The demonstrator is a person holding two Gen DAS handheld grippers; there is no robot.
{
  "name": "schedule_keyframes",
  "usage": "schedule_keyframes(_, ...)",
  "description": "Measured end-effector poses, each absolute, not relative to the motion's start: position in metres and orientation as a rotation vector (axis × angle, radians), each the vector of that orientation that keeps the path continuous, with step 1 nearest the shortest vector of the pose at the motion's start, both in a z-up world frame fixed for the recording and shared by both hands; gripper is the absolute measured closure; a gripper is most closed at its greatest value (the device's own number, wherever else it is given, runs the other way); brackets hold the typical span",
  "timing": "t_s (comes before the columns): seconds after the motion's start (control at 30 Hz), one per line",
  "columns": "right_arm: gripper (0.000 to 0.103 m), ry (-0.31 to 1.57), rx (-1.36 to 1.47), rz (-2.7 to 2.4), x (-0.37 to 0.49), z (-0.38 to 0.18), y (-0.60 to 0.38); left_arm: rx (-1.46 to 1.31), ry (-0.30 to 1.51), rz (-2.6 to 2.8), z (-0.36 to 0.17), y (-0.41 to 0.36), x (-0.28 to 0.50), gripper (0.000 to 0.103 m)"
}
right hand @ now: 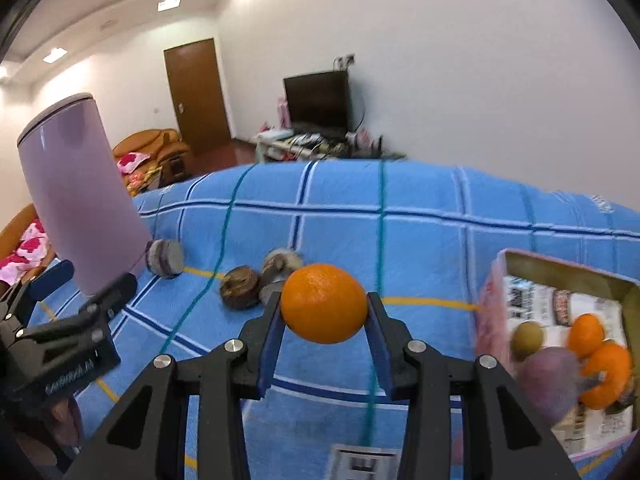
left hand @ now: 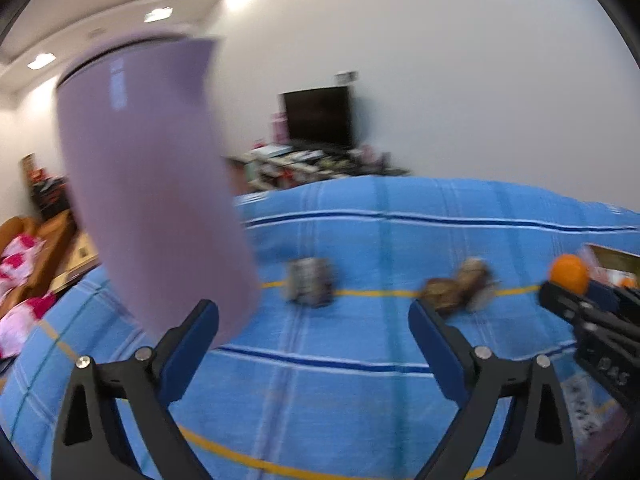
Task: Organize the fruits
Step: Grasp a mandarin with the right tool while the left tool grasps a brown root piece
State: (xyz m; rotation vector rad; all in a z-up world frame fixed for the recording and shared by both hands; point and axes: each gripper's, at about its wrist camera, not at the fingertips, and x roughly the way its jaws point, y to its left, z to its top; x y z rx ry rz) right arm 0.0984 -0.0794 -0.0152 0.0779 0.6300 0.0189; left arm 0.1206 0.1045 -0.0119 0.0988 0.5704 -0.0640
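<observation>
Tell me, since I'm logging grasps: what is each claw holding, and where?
The right claw grips the orange by its two opposite sides. The left claw stands open, holding nothing.

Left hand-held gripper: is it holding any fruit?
No, the left hand-held gripper is open with only blue cloth between its fingers.

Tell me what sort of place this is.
Probably a home living room or bedroom: a dark television on a cluttered low stand, an orange sofa beside a wooden door, and a blue checked bedsheet as the work surface.
</observation>
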Motion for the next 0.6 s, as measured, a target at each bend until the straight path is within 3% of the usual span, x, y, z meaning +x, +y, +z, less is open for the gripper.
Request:
schedule_keyframes(0.17, 0.061, 0.606, 0.052, -0.012, 0.085, -0.008, -0.092, 0.213, 0.573, -0.266, -0.008, 0.052, 0.126, 0.006)
schedule_keyframes(0.43, 0.061, 0.542, 0.041, -0.069, 0.075, 0.009, -0.123, 0.407, 0.586, -0.395, -0.013, -0.005, 0.153, 0.017)
schedule_keyframes(0.6, 0.061, 0.544, 0.079, -0.081, 0.080, 0.010, -0.137, 0.514, 0.659, -0.463, -0.023, -0.021, 0.175, 0.042)
